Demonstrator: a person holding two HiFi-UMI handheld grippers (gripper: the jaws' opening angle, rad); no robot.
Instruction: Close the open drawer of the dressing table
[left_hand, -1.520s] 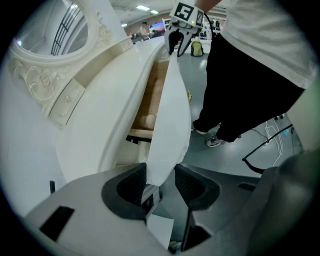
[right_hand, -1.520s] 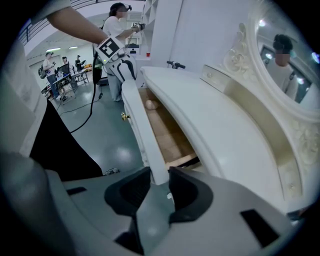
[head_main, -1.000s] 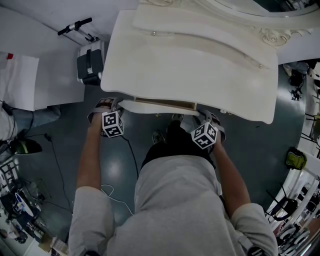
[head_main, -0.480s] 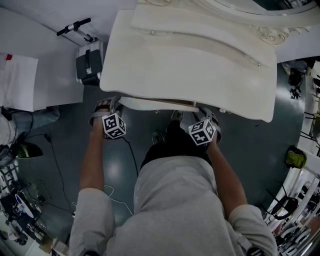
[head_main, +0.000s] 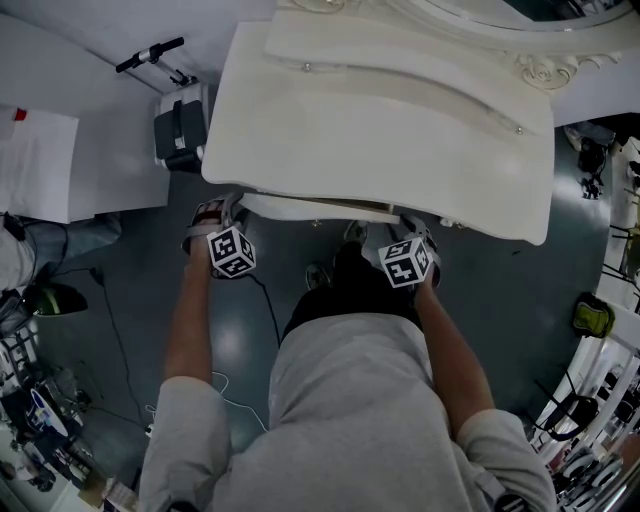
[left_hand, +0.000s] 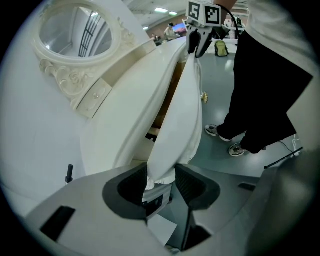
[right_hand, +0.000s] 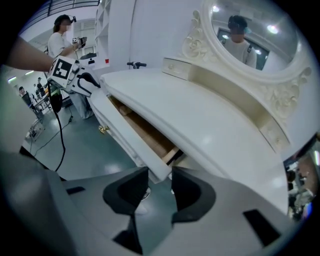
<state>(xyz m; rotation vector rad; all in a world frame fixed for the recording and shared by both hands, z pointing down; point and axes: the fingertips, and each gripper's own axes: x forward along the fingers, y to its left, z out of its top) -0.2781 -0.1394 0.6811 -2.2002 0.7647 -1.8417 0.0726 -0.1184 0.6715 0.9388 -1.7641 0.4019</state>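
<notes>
a: what are the fingers doing?

b: the left gripper (left_hand: 161, 170) has its fingers set wide around the left end of the drawer front (left_hand: 180, 115). the panel fills the gap and seems to meet both pads, so it reads as a clamp. the right gripper (right_hand: 160, 174) straddles the other end, but its fingers have just been opening. the corner sits between them with slack on each side.

a: why one at each end?

b: likely so the push goes in evenly and the drawer (right_hand: 145, 131) does not skew.

a: where is it now?

b: nearly shut, by the look of it. only a strip of its wooden inside shows under the top of the bench (head_main: 380, 130). in the head view just the front's edge peeks past the bench's near rim.

a: which way does it lie?

b: the front's long axis runs side to side along that near rim, from gripper to gripper. its face, with a small brass knob (right_hand: 103, 129), looks back at the person. closing would mean travel away from the person, toward the mirror (right_hand: 255, 35).
</notes>
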